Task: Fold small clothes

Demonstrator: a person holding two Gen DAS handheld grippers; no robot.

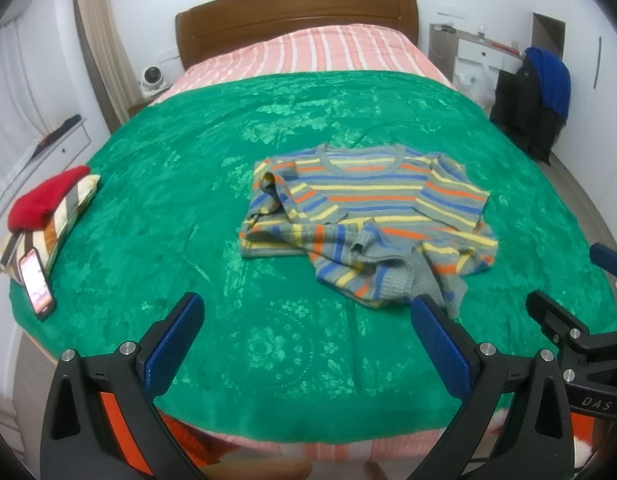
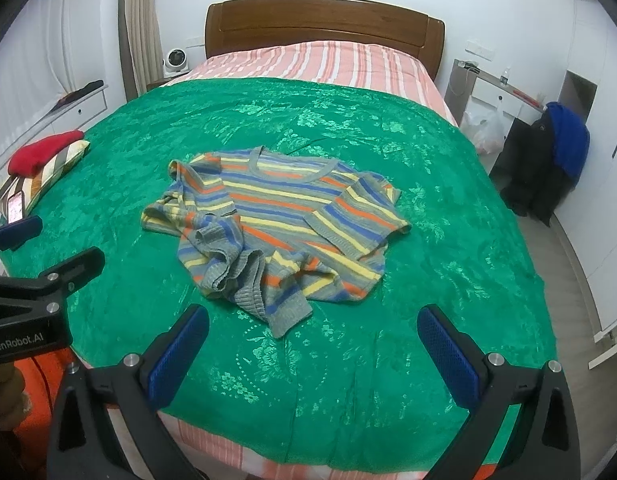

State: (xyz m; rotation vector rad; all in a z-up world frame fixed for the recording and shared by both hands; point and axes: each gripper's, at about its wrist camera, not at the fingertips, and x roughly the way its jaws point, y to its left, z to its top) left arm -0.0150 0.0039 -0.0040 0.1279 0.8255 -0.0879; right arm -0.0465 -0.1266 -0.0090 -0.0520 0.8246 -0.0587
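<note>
Ribbed knit sweater (image 1: pixel 364 216) on glossy embossed green bedspread (image 1: pixel 188 168); polished wood headboard (image 1: pixel 296 12).

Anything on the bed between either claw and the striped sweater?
No. Only bare green blanket lies between the open right claw or open left claw and the striped sweater.

Left gripper (image 1: pixel 304 344) is held level and pointing forward, its two fingers (image 1: pixel 176 340) spread wide apart with nothing between them; the blue ribbed pads face each other across the gap. Right gripper (image 2: pixel 314 354) sits in the same pose, fingers (image 2: pixel 448 356) wide apart and holding nothing. The two are side by side and near each other: the right gripper's fingers show at the right edge of the left wrist view, the left gripper's at the left edge of the right wrist view. Neither touches anything.
</note>
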